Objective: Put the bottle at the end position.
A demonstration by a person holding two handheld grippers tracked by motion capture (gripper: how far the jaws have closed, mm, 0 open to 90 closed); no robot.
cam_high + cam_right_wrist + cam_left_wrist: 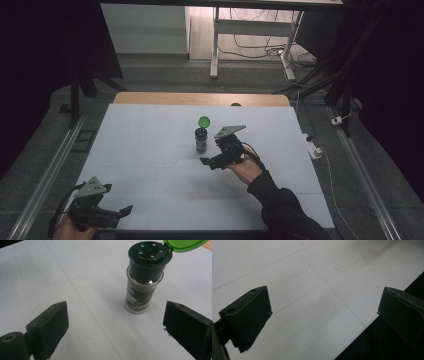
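A small dark spice jar (201, 140) stands upright near the middle of the white table (145, 150), its green flip lid (204, 121) hinged open. In the right gripper view the jar (143, 282) shows a black shaker top with holes and the green lid (185, 245) tipped back. My right gripper (212, 153) sits just right of the jar, open, and the jar stands ahead of its jaws (115, 325) without touching them. At the table's near left corner my left gripper (117, 214) is open over bare table (324, 312), with nothing between its jaws.
Thin lines and faint red marks (372, 257) cross the tabletop. The table's front edge (362, 335) runs close under the left gripper. A white power strip (314, 147) lies off the right side. Metal rails (45, 175) flank the table, and a desk frame (215, 45) stands beyond.
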